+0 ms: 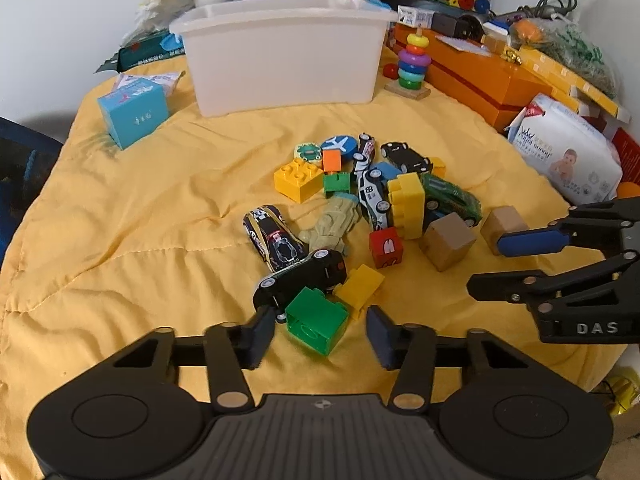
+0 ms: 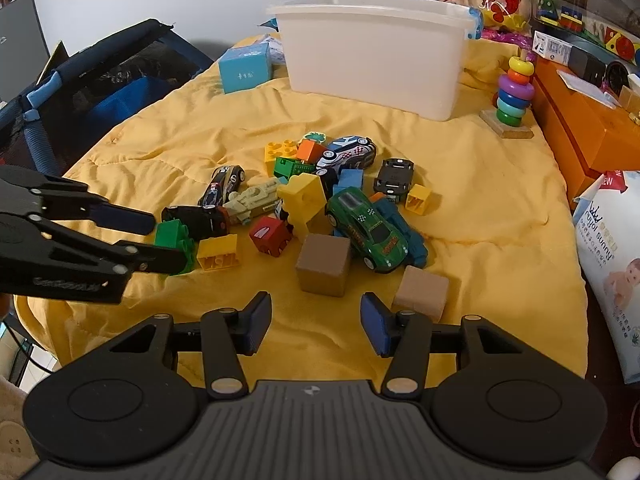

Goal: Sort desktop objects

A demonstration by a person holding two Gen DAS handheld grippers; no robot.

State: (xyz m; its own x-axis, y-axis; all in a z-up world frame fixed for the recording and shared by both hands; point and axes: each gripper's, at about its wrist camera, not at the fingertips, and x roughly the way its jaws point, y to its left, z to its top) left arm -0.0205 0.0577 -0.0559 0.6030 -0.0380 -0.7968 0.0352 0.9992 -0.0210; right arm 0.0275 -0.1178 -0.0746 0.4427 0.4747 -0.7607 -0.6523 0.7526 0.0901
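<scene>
- Left gripper (image 1: 320,334): jaws wide, holding nothing. The green building block (image 1: 318,326) lies tipped between the two blue pads, so this looks like a line-up for a pinch; contact not clear.
- From the right wrist view, the left gripper (image 2: 166,240) comes in from the left side with the same green block (image 2: 176,238) at its tips.
- Just behind that block: black toy car (image 1: 302,276) on its side, touching or nearly touching it; a small yellow block (image 1: 360,286) sits just beside it on the right. Tight spot, a close could nudge either.
- Right gripper (image 2: 316,322): jaws wide, nothing held, over bare yellow quilt (image 2: 160,152). Brown wooden cube (image 2: 324,266) sits just ahead of the tips, tan wooden cube (image 2: 420,292) right by the right-hand pad. Probably staged for one of these; can't tell which.
- Rest of the pile is in a loose heap mid-quilt: green toy car (image 2: 366,230), red cube (image 2: 270,236), beige race car (image 2: 252,200), more blocks and cars tangled together.
- White plastic bin (image 1: 284,52) stands upright at the far side, well apart from the pile. Likely the sort target. Inside not visible from either view, so contents unknown.
- Ring stacker toy (image 1: 412,62) stands beside the bin, outside it.
- Judgement: sort barely started, pile appears mostly untouched.
</scene>
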